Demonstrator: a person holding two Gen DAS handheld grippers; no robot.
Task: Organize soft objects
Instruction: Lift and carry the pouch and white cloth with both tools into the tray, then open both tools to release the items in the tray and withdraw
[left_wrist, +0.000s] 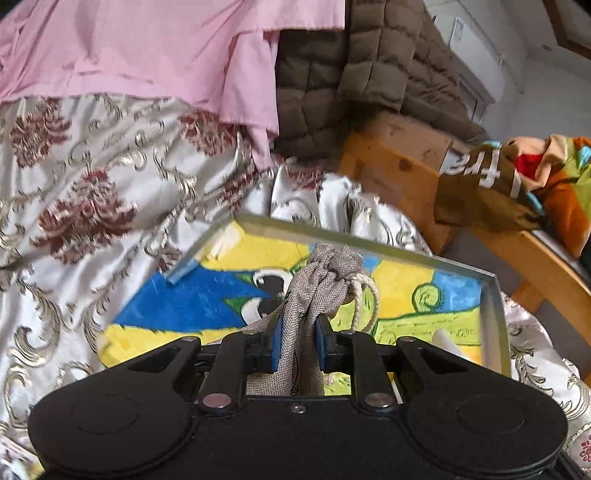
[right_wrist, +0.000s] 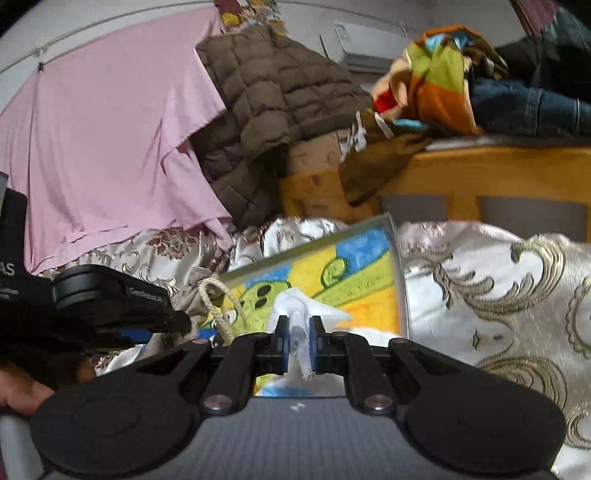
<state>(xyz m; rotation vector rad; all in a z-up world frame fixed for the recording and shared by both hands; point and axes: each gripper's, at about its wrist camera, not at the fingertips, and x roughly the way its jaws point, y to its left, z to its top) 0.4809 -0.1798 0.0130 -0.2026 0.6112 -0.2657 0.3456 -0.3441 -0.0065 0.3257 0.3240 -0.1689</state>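
A grey woven drawstring pouch (left_wrist: 332, 266) with a pale cord hangs in my left gripper (left_wrist: 299, 326), whose blue pads are shut on its neck. It is held over a shallow metal-rimmed tray (left_wrist: 493, 314) with a painted yellow, blue and green bottom. In the right wrist view a crumpled white cloth (right_wrist: 295, 306) lies in the tray (right_wrist: 400, 288) and runs back between the pads of my right gripper (right_wrist: 297, 326). A thin gap shows on each side of the cloth, so the jaws stand slightly open. The pouch (right_wrist: 195, 291) appears to their left.
The tray rests on a satin bedspread (left_wrist: 74, 206) with a gold and maroon pattern. Behind hang a pink sheet (left_wrist: 147, 48) and a brown quilted jacket (left_wrist: 369, 66). A wooden frame (right_wrist: 480, 170) at the right carries a multicoloured cloth (right_wrist: 436, 85) and jeans (right_wrist: 524, 103). A hand (right_wrist: 22, 395) shows at the lower left.
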